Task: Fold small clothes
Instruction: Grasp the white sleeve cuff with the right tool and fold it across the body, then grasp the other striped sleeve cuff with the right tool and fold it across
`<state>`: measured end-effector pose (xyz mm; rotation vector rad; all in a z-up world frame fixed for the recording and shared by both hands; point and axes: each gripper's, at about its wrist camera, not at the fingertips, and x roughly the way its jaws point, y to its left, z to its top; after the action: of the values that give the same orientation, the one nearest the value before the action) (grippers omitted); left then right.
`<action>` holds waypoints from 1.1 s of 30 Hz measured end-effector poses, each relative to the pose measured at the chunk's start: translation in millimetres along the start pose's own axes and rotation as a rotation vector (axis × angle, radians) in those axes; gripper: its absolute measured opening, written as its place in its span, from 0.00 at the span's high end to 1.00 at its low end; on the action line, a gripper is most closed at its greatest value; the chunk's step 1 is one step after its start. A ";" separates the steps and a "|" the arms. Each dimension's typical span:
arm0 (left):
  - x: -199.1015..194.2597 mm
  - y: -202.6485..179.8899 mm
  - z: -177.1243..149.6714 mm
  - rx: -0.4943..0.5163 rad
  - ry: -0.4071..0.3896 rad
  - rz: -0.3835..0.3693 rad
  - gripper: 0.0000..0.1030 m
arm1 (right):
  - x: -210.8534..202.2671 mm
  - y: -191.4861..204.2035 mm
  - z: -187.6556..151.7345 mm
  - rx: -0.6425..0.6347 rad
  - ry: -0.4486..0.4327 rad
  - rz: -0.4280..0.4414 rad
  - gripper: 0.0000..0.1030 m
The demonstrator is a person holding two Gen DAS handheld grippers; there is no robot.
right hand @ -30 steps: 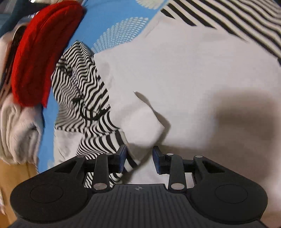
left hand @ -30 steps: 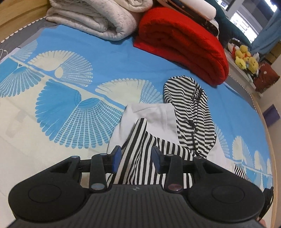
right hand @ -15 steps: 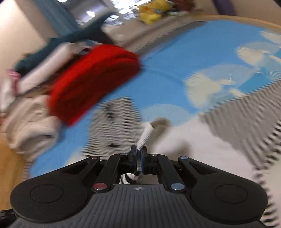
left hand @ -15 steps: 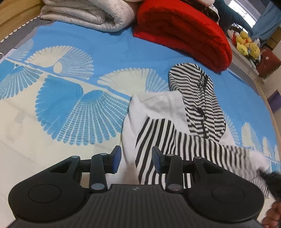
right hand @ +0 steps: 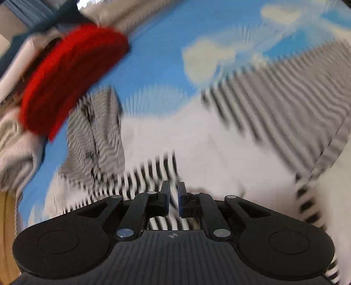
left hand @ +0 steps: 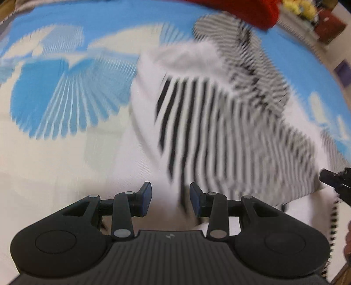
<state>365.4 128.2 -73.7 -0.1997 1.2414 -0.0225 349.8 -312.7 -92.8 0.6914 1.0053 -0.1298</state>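
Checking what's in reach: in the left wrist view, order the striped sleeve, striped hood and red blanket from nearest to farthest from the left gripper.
From the left gripper:
1. Striped sleeve, just ahead, slightly right.
2. Striped hood, farther, upper right.
3. Red blanket, farthest, top edge.

One striped garment (left hand: 219, 122), one red blanket (right hand: 72, 74), two claws (left hand: 170, 197).

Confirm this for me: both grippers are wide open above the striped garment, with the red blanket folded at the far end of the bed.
Not quite. Only the left gripper is wide open; the right wrist view shows the right gripper nearly shut. The striped garment and red blanket are as stated.
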 end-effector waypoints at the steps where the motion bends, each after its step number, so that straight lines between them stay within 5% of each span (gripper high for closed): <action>1: 6.3 1.2 -3.1 0.001 0.022 0.021 0.59 | 5.6 -3.3 -3.0 -0.017 0.029 -0.043 0.93; 4: 4.8 -3.8 -4.3 0.032 0.026 0.060 0.58 | 16.0 -14.4 -1.0 -0.038 0.054 -0.171 0.93; 9: -20.8 -23.5 -1.7 0.047 -0.086 0.002 0.57 | -5.3 -16.1 2.9 -0.035 0.025 -0.129 0.91; 14: 7.8 -27.6 -16.5 0.039 0.033 0.029 0.57 | -15.1 -19.5 8.0 -0.017 0.061 -0.134 0.89; 16: 4.6 -33.0 -15.6 0.049 0.023 0.047 0.57 | -25.1 -19.6 10.0 -0.009 0.064 -0.125 0.89; 25: -73.2 -81.6 -5.7 0.090 -0.209 -0.036 0.43 | -68.9 -16.4 36.5 -0.081 -0.068 -0.095 0.75; 33: -77.3 -110.0 -11.2 0.148 -0.220 -0.061 0.43 | -99.4 -87.1 72.0 -0.012 -0.162 -0.170 0.75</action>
<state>339.8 28.3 13.3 -0.1079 1.0096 -0.1413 312.8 -443.8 -28.7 0.5741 0.9073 -0.3226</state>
